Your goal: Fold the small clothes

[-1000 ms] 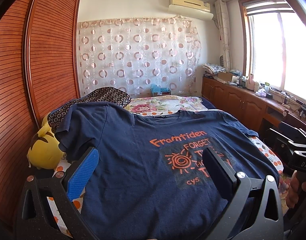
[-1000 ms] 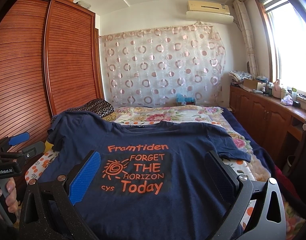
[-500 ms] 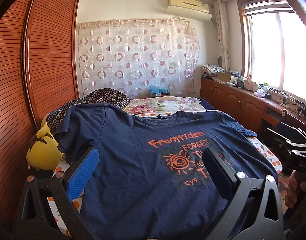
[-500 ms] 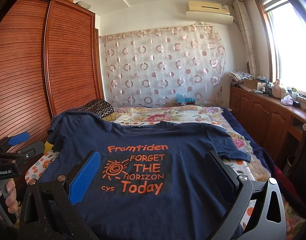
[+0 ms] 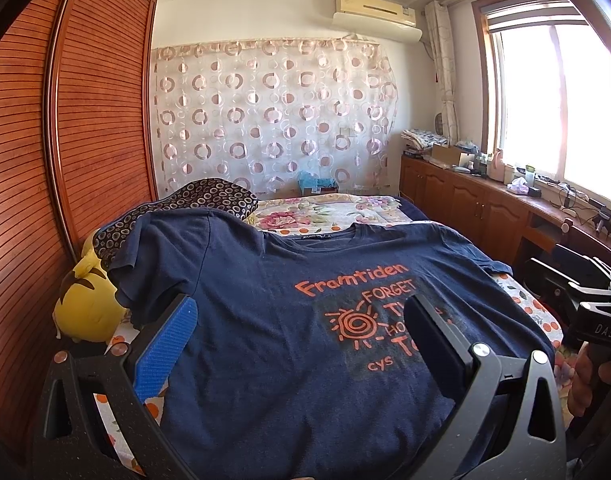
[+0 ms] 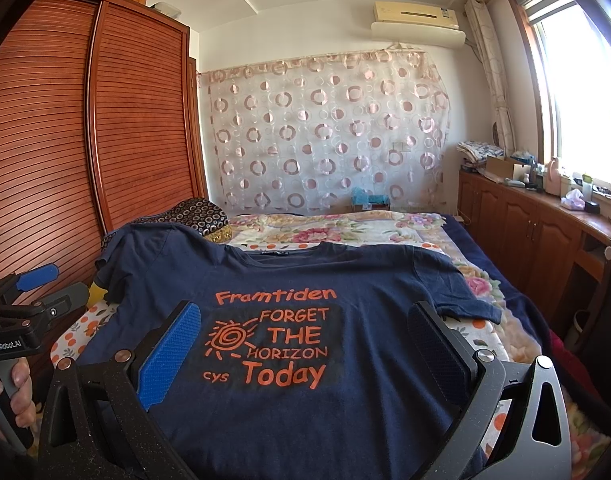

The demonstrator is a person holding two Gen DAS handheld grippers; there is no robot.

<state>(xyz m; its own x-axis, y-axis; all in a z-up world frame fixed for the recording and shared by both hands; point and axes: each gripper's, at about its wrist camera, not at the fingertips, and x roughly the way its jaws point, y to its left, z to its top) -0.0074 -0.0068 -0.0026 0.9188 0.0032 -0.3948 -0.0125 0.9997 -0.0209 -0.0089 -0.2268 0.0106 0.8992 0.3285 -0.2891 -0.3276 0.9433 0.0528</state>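
My left gripper (image 5: pixel 301 316) and right gripper (image 6: pixel 305 322) hover with fingers spread wide, gripping nothing, above a navy cotton T-shirt with orange lettering (image 6: pixel 305 280). It lies flat, print up, across the floral-quilted bed (image 6: pixel 345 232), one sleeve draped over a yellow plush toy (image 5: pixel 87 312).

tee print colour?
Orange lettering and sun on the navy tee; clearest in right wrist view.

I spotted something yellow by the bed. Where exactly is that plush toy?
In the left wrist view, the plush toy lies at the bed's left edge, against the wardrobe, tucked below the T-shirt sleeve and the patterned pillow.
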